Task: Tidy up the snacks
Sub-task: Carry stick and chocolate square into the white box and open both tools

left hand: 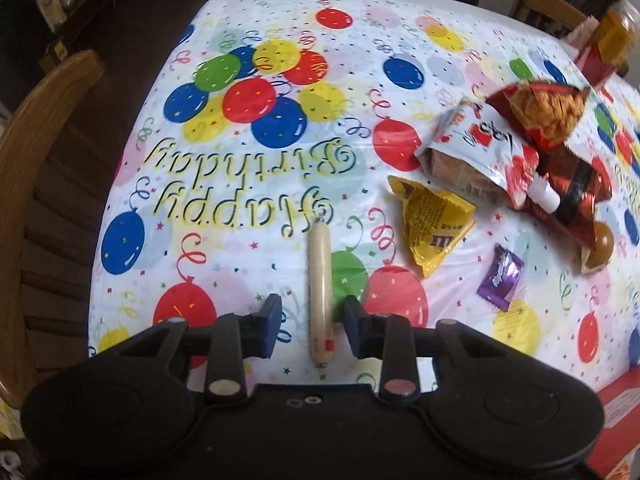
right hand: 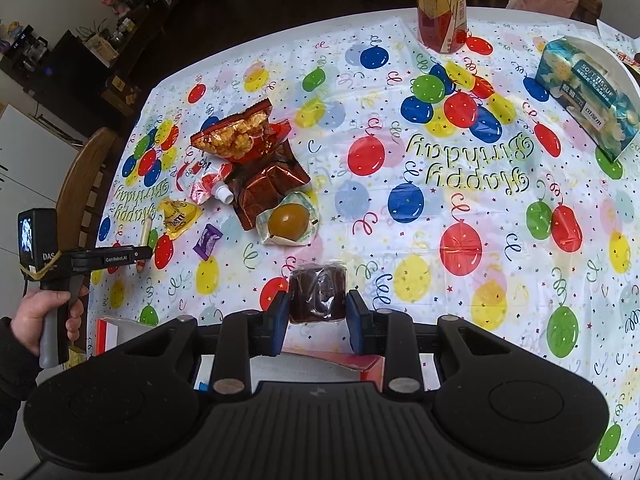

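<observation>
A long beige sausage stick (left hand: 319, 280) lies on the balloon tablecloth (left hand: 240, 240). My left gripper (left hand: 313, 320) is open, with one blue finger on each side of the stick's near end. My right gripper (right hand: 317, 314) is shut on a dark brown wrapped snack (right hand: 318, 294), held above a red and white box (right hand: 340, 364). Further left lie a yellow candy packet (right hand: 178, 216), a purple candy (right hand: 208, 240), a packed brown egg (right hand: 289, 222), a spouted pouch (right hand: 208, 182) and red crisp bags (right hand: 240, 136). The left gripper (right hand: 140, 256) also shows there, in a hand (right hand: 44, 312).
A drink bottle (right hand: 442, 4) stands at the table's far edge and a tissue box (right hand: 588, 96) at the far right. A wooden chair (left hand: 40, 160) sits by the left edge. A corner of the red box (left hand: 624, 412) shows at the near right.
</observation>
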Available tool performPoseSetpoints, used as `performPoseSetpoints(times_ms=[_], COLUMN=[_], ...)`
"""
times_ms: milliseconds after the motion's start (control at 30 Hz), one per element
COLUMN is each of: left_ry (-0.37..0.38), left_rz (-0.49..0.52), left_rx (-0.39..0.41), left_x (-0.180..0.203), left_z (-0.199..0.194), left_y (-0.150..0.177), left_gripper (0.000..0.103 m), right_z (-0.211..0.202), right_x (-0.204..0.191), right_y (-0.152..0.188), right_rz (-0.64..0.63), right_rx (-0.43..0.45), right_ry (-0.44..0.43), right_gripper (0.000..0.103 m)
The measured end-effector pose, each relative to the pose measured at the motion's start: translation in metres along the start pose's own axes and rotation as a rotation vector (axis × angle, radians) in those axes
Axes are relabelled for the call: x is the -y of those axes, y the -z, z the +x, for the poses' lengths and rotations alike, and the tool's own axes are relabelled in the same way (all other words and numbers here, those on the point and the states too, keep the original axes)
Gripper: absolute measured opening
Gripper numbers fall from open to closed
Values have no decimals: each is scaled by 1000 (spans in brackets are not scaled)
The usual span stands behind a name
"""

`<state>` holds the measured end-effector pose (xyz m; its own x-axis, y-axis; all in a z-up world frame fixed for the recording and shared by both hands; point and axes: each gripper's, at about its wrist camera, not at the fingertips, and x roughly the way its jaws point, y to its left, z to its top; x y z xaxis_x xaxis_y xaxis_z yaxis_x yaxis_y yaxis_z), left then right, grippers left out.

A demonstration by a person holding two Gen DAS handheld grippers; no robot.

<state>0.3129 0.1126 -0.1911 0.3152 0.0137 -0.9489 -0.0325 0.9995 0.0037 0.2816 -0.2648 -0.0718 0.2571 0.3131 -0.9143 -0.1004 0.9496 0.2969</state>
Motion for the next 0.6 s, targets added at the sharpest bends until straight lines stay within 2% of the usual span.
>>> performPoseSetpoints(times_ms=[100, 133, 167, 333, 600], left_ry=[10, 13, 15, 14, 88], left_rz=[2, -2, -7, -54, -75], left_rx=[-5, -8, -11, -15, 15], left_x=[3, 3, 3, -4, -14], left_z=[-1, -1, -1, -4, -42], left_y=[-1, -1, -1, 1, 17], left_gripper=[19, 12, 9, 9, 8], right_z=[1, 1, 1, -3, -17], right_x=[0, 0, 0, -2, -14], right_y=[0, 0, 0, 5, 25], right_rz=[-2, -2, -3, -7, -26], right_rx=[-3, -4, -4, 2, 1], right_ry=[1, 2, 1, 1, -19], right_gripper=[30, 30, 30, 30, 30])
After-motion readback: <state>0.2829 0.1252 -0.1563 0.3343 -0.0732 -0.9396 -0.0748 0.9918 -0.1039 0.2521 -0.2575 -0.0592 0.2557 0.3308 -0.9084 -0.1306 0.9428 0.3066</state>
